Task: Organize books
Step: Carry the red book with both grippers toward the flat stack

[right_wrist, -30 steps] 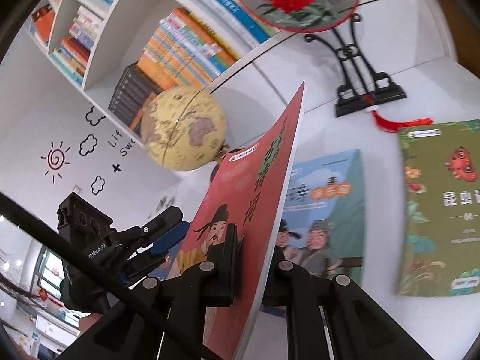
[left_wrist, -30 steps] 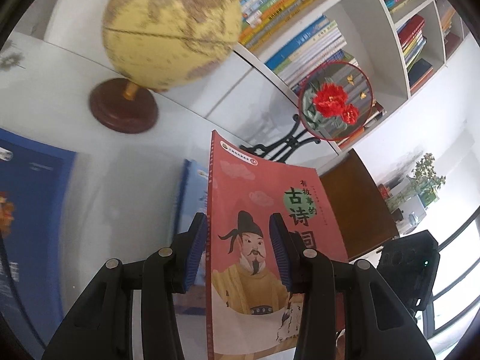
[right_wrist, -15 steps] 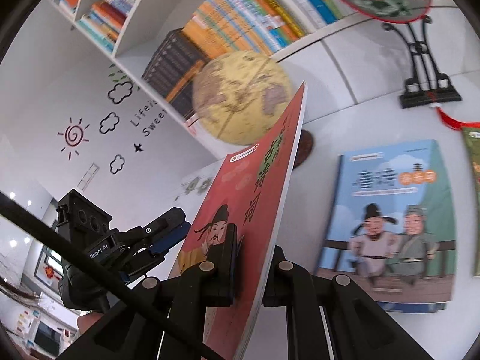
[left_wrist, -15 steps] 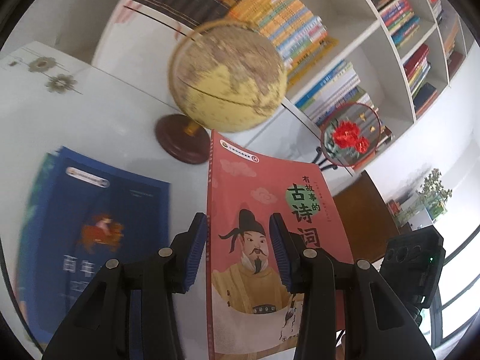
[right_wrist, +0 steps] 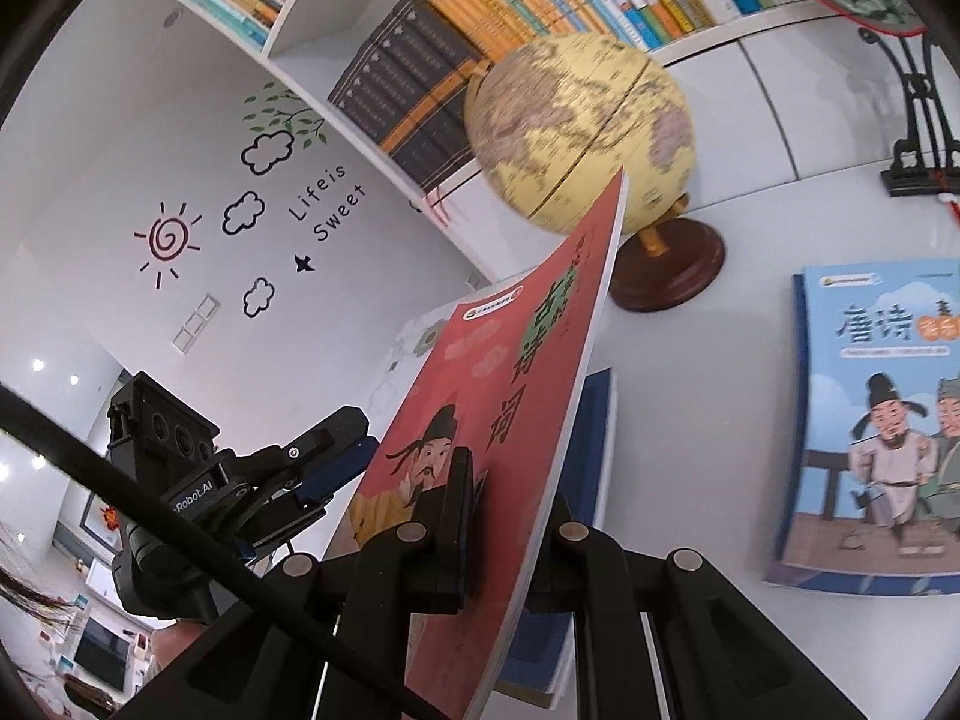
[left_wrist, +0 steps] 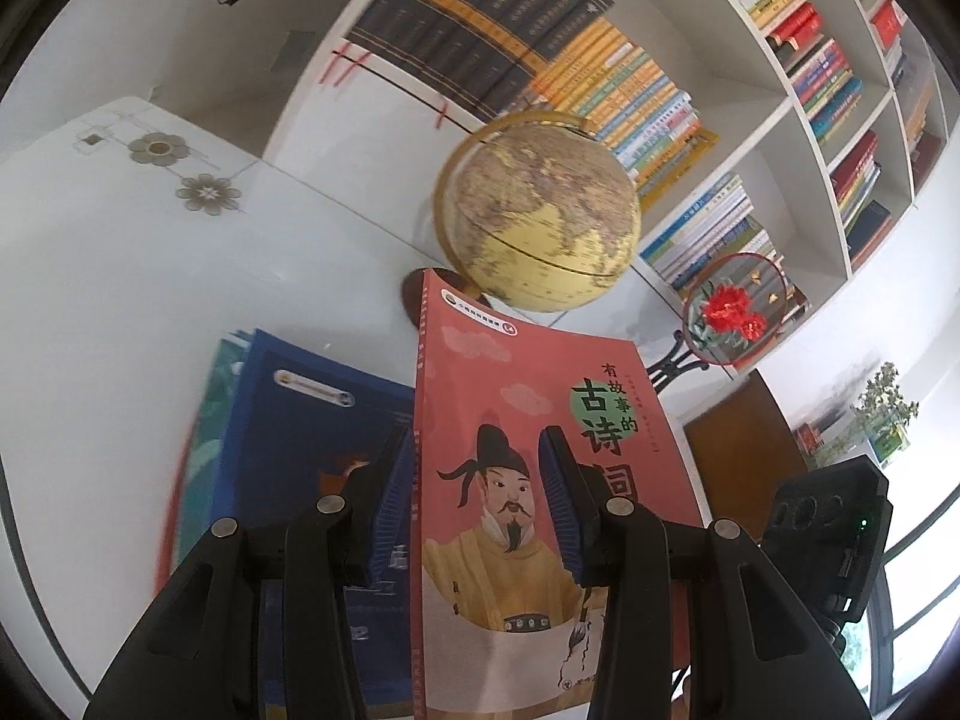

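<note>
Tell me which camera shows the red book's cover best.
The left wrist view: the red book faces that camera, showing title and figure. In the right wrist view it is nearly edge-on, cover foreshortened, clamped in the right gripper.

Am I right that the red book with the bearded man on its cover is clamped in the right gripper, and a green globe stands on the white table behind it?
Not quite: the globe is yellow and tan, not green, as the right wrist view shows. The rest holds: the red book is clamped in the right gripper, with the globe on the white table behind it.
</note>
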### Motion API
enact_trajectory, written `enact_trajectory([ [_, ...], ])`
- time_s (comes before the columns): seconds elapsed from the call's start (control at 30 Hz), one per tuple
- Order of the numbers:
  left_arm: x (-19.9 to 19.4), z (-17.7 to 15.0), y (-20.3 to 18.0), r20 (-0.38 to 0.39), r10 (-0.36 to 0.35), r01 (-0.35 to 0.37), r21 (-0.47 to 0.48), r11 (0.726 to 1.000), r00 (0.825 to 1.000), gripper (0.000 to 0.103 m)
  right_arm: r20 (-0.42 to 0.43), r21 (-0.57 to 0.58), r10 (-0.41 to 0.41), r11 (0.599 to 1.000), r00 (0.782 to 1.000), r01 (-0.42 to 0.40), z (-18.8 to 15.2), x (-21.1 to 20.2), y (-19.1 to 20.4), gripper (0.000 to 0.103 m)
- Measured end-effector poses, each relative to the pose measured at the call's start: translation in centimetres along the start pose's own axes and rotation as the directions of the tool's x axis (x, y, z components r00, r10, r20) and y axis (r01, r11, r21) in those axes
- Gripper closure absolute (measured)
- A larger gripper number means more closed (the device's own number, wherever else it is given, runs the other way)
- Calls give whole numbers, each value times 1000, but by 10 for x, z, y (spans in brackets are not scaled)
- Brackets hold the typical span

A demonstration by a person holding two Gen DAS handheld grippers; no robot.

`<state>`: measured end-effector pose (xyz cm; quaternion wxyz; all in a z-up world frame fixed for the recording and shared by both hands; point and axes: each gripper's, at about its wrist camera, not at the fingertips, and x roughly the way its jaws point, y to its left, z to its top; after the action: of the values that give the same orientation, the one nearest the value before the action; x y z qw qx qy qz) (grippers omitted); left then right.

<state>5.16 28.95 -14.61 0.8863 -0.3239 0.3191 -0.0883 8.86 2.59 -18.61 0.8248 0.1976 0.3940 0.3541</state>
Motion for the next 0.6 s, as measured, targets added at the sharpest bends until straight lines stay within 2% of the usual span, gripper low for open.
enact_trajectory([
  [0.6,-18,-1,59,-13,55,-56,-28,998,998,65,-68,16,9,1000,998,-8,-25,59,21,91],
])
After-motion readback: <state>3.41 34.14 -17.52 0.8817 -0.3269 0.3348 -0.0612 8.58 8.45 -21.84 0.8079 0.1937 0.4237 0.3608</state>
